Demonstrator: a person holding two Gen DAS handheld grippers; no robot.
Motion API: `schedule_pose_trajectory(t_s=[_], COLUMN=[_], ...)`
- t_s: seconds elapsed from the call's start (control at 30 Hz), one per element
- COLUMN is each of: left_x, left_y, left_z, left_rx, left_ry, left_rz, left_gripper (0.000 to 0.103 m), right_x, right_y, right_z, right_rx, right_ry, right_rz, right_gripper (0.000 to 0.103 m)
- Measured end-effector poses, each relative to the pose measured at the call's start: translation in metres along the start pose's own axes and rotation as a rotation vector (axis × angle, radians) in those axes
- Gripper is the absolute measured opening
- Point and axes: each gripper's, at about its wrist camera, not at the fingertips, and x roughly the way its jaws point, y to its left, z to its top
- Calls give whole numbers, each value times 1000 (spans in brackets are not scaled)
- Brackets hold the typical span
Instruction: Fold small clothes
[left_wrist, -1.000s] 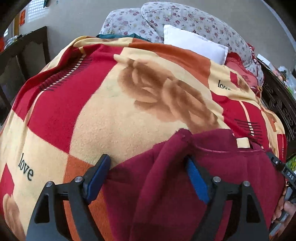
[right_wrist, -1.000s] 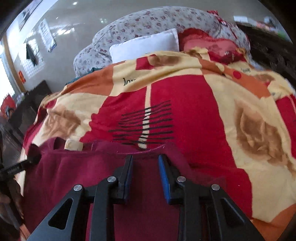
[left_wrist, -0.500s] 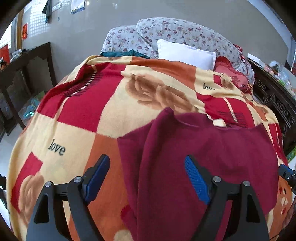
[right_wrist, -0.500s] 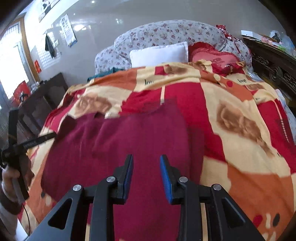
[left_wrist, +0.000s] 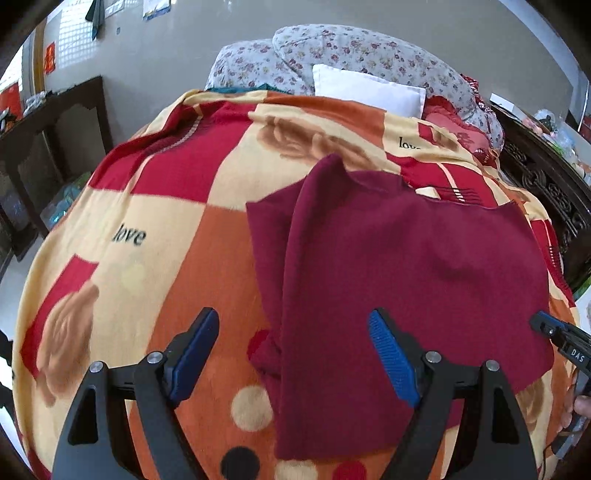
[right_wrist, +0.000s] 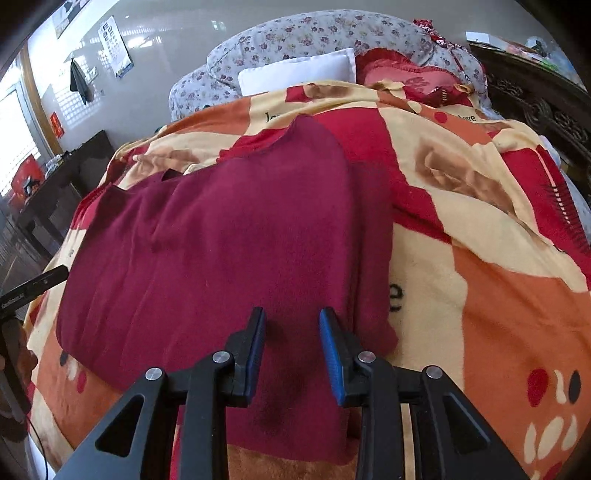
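Left gripper (left_wrist: 293, 363) hangs fully spread and empty; right gripper (right_wrist: 291, 345) is part-open, also empty. Both have released and backed off since 1 s ago, when each sat low at the collar. Judged: 1 fold stage is laid. Maroon garment (left_wrist: 399, 280) lies flat on the blanket (left_wrist: 166, 206), ahead of both grippers, long axis running away, neckline at the far end.

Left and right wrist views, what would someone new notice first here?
First, the dark red garment lying flat in the middle of the bed, both sleeves folded over it. Under it spreads a loud red, orange and cream blanket printed with roses and "love". Both grippers, left and right, hover open and empty over its near edge.
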Motion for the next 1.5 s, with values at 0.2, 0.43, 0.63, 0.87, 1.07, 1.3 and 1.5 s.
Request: schedule_pose_trajectory(t_s=[0.2, 0.43, 0.63, 0.87, 1.07, 1.3, 1.5], left_x=[-1, 10, 25, 40, 42, 42, 40], left_y=[13, 17, 20, 20, 21, 23, 31], left_z=[-12, -21, -26, -32, -34, -38, -40], left_rx=[-47, -73, -97, -101, -91, -80, -92], left_ry=[19, 41, 63, 53, 32, -11, -28], left_rz=[-22, -20, -34, -49, -68, -91, -161], left_gripper=[82, 82, 83, 91, 94, 97, 98], right_x=[-25, -23, 1, -17, 7, 44, 88], right_y=[4, 10, 6, 43, 105, 191, 246], right_z=[-2, -2, -4, 14, 42, 81, 102], right_rx=[13, -10, 6, -30, -95, -129, -178], right_ry=[-36, -40, 25, -25, -19, -35, 41], right_rz=[26, -2, -21, 57, 208, 376, 362], right_gripper=[46, 47, 47, 47, 47, 48, 60])
